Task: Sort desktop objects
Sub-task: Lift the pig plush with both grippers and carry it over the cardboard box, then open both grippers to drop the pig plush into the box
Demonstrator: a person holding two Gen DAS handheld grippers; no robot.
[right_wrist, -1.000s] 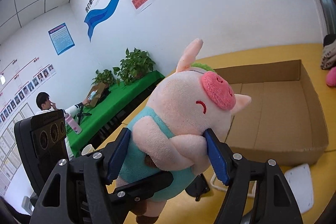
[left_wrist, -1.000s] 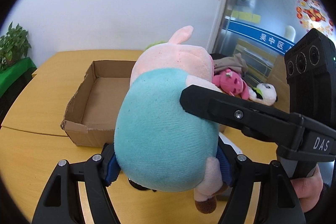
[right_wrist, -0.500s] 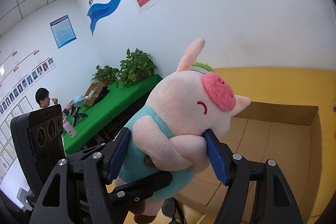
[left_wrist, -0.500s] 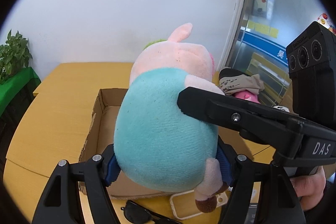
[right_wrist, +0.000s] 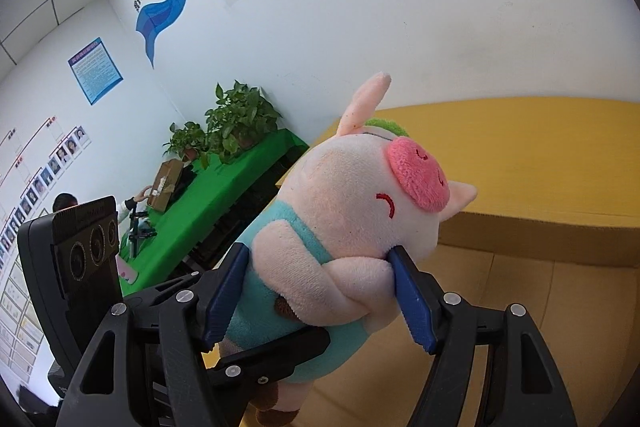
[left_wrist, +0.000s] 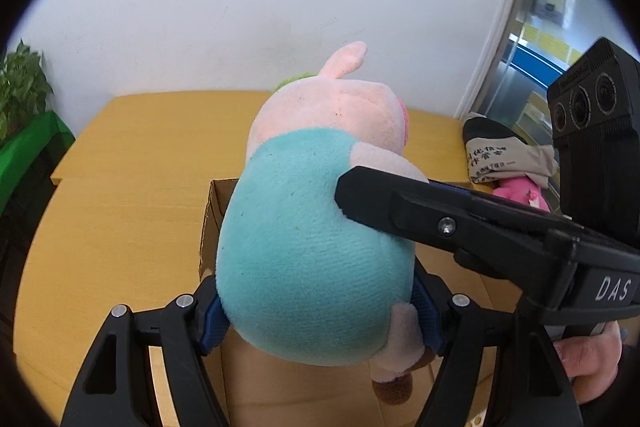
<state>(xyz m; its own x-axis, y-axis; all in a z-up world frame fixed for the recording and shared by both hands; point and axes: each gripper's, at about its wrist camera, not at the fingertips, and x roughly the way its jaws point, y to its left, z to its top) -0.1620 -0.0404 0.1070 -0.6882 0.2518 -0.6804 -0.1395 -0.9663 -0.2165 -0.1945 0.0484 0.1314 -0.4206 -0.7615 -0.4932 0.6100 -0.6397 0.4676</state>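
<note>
A plush pig [left_wrist: 316, 239], pale pink with a teal body, a rosy snout and one ear pointing up, hangs upright between both tools' blue pads. The left gripper [left_wrist: 316, 311] squeezes its lower body; the right gripper [right_wrist: 320, 291] pinches it at the arms. Below it lies an open cardboard box [right_wrist: 540, 267], the pig above its near edge.

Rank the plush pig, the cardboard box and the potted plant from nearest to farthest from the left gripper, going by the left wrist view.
1. Plush pig, clamped in the left gripper.
2. Cardboard box, just beneath and behind the pig.
3. Potted plant, far left by the wall.
</note>
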